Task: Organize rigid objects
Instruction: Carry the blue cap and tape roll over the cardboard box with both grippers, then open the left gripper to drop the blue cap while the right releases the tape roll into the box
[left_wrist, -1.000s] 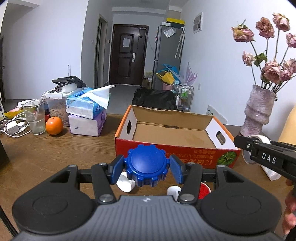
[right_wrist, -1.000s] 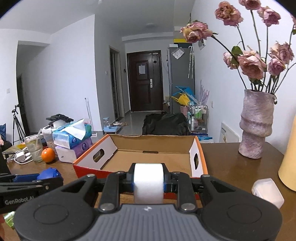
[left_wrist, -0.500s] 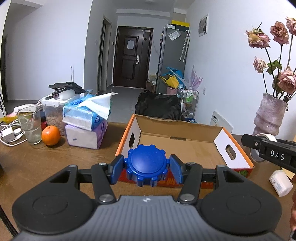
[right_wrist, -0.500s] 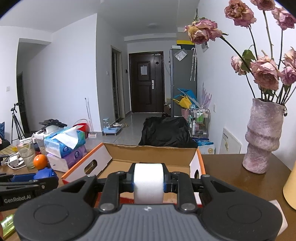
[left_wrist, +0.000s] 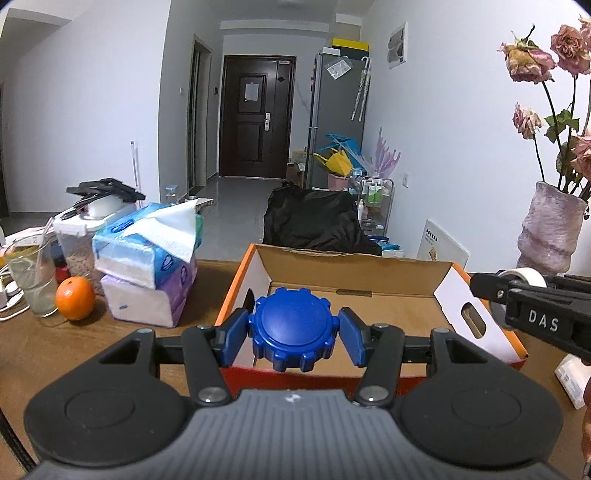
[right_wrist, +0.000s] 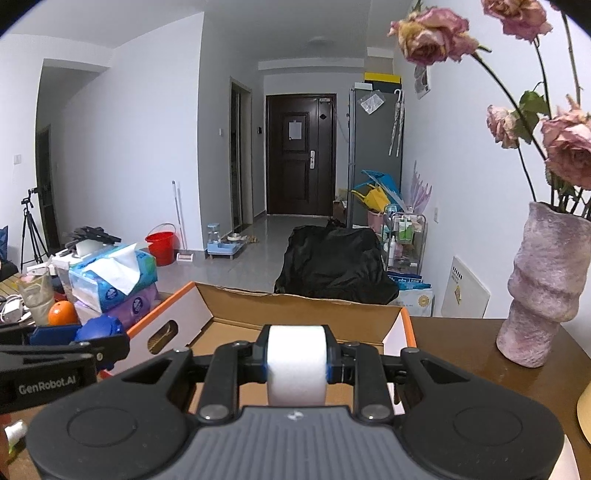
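Observation:
My left gripper (left_wrist: 294, 329) is shut on a blue ridged cap (left_wrist: 294, 328) and holds it above the near left part of an open cardboard box (left_wrist: 354, 266) with orange-red sides. In the right wrist view my right gripper (right_wrist: 296, 363) is shut on a white tape roll (right_wrist: 296, 363) over the same cardboard box (right_wrist: 295, 308), toward its near right side. Each gripper shows in the other's view: the right gripper (left_wrist: 532, 306) at the right edge with its tape roll (left_wrist: 524, 275), the left gripper (right_wrist: 62, 358) at the left edge with the blue cap (right_wrist: 98, 328). The box interior looks bare.
Left of the box stand stacked tissue packs (left_wrist: 147, 266), an orange (left_wrist: 75, 297), a glass (left_wrist: 31, 277) and a lidded container (left_wrist: 85, 225). A purple vase (right_wrist: 543, 291) with dried roses stands at the right. A small white packet (left_wrist: 574, 376) lies on the wooden table (left_wrist: 37, 343) near right.
Both grippers have moved forward over the box with their loads still gripped. The box's near wall has slid down under the fingers, and small items on the table in front of it are out of sight.

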